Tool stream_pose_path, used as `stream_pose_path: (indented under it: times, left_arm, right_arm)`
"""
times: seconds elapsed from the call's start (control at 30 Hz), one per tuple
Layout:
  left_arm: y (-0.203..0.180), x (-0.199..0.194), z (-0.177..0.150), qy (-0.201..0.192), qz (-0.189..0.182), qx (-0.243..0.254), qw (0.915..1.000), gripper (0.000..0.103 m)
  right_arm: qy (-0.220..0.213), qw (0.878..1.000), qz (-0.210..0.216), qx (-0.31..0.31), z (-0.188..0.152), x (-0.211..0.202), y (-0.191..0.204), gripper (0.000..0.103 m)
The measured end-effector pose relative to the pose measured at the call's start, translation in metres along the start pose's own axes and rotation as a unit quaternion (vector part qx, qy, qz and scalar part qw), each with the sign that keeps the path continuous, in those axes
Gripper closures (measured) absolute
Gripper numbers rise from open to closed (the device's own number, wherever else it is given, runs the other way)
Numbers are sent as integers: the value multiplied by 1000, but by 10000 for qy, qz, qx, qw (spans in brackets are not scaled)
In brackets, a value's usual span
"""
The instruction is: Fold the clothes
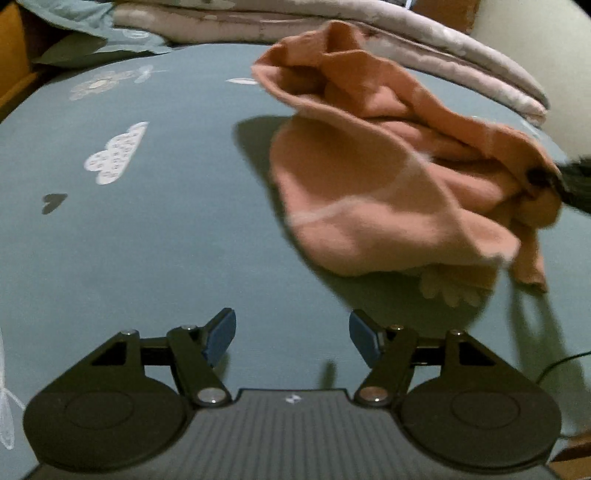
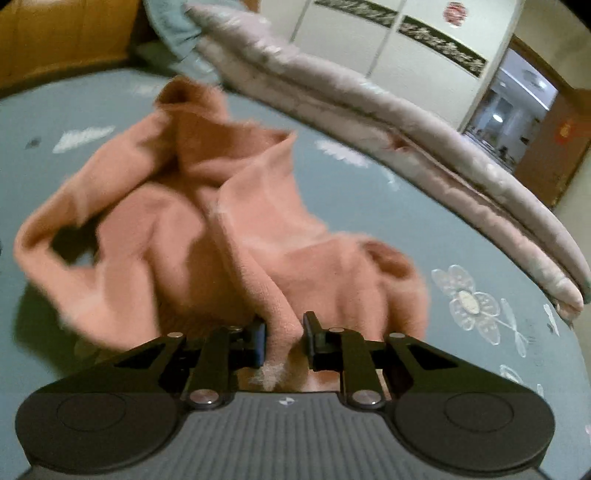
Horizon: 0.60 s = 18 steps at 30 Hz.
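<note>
A salmon-pink garment [image 1: 388,177] lies crumpled on the blue-grey bed sheet [image 1: 166,240], partly lifted on its right side. My left gripper [image 1: 291,338] is open and empty, hovering over bare sheet to the front left of the garment. My right gripper [image 2: 284,338] is shut on a fold of the pink garment [image 2: 258,229] and holds that part up off the sheet. The right gripper also shows at the right edge of the left wrist view [image 1: 554,181], dark and blurred, with cloth bunched in it.
A folded pale pink quilt [image 2: 406,122] lies along the far side of the bed, with a light blue pillow [image 1: 74,22] beside it. White wardrobe doors [image 2: 388,40] and a doorway [image 2: 517,107] stand beyond. A wooden headboard [image 2: 55,37] is at the far left.
</note>
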State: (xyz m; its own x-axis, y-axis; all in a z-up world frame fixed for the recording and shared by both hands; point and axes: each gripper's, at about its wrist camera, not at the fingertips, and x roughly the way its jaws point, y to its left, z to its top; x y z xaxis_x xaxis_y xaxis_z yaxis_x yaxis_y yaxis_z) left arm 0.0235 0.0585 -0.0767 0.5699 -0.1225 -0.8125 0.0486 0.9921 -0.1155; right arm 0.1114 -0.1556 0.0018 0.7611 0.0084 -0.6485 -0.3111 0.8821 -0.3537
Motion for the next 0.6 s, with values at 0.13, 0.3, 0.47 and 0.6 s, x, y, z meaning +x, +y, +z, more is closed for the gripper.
stream_pose_path:
  times: [0.13, 0.3, 0.47, 0.6]
  left_arm:
    - [-14, 0, 1, -51, -141, 252, 9996, 34]
    - [-27, 1, 2, -48, -189, 466, 9987, 34]
    - [-34, 3, -3, 63, -237, 497, 9985, 34]
    - [-38, 1, -5, 123, -261, 575, 9979, 34]
  right_arm:
    - [-100, 9996, -275, 48, 10, 14, -24, 81]
    - [-167, 9987, -456, 181, 13, 29, -48, 82]
    - [-217, 9979, -508, 332, 12, 29, -66, 88]
    - [-267, 9979, -422, 420, 9, 20, -75, 95]
